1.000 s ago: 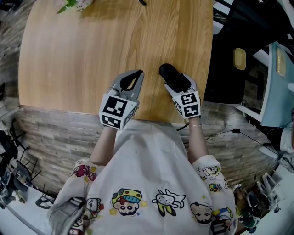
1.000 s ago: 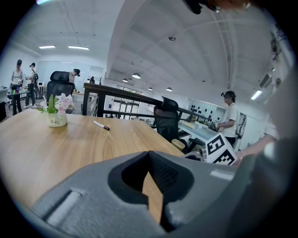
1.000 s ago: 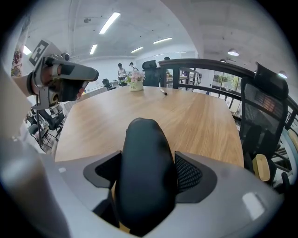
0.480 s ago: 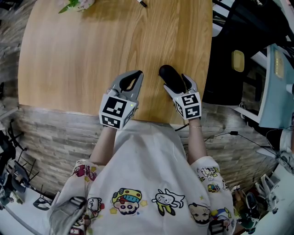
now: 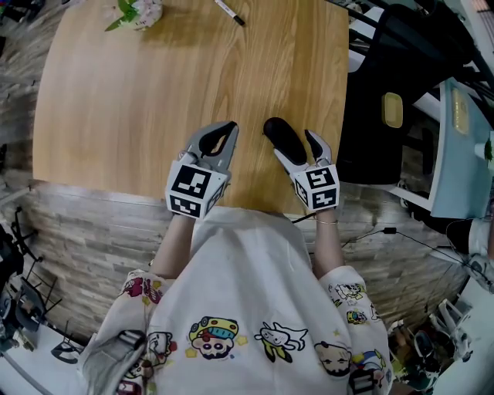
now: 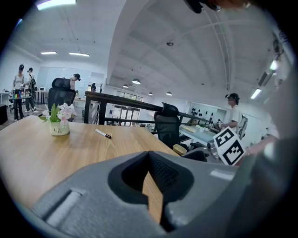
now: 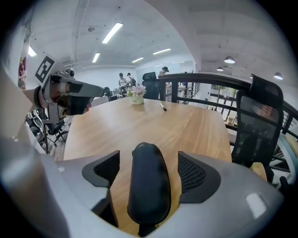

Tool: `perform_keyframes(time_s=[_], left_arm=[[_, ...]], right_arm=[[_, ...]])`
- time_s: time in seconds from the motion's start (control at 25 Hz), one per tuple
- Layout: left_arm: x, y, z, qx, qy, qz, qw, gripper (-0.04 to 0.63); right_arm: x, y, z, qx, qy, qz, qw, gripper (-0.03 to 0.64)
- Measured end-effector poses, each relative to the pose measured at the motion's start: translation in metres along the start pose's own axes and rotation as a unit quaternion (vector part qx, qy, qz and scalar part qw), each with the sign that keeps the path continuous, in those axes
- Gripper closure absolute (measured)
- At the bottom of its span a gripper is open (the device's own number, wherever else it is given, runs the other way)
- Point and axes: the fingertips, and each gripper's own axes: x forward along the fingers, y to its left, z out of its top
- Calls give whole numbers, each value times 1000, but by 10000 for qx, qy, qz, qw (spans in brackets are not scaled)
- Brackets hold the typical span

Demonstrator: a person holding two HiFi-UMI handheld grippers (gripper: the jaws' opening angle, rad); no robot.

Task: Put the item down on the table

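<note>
While my right gripper [image 5: 297,145] stands spread, pads off both flanks, black oblong item [image 5: 279,135] lies on table [image 5: 116,92] between its jaws, long axis along them. Left gripper [image 5: 229,128] pressed together, empty. I'd back straight out, nearward.

one item [image 5: 282,137], pen [image 5: 230,13], plant [image 5: 137,11]; two grippers [image 5: 229,129] [image 5: 294,140]

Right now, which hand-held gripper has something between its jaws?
The right hand-held gripper: a black item lies on the table between its open jaws, untouched. The left hand-held gripper is shut, with nothing in it.
</note>
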Motion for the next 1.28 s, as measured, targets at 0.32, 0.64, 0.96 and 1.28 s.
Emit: perform_keyframes(time_s=[0.32, 0.64, 0.96, 1.28], left_arm=[[-13, -7, 16, 137, -192, 63, 9997, 595], [-32, -15, 36, 368, -431, 162, 9983, 595], [-45, -34, 51, 468, -698, 107, 9964, 595], [-46, -41, 52, 448, -788, 52, 9959, 595]], right_arm=[[-40, -6, 40, -9, -685, -229, 9974, 241], [-90, -9, 79, 163, -1528, -404, 9873, 312], [-134, -10, 114, 322, -2483, -543, 9666, 428], [-155, -16, 115, 557, -2838, -725, 9545, 528]])
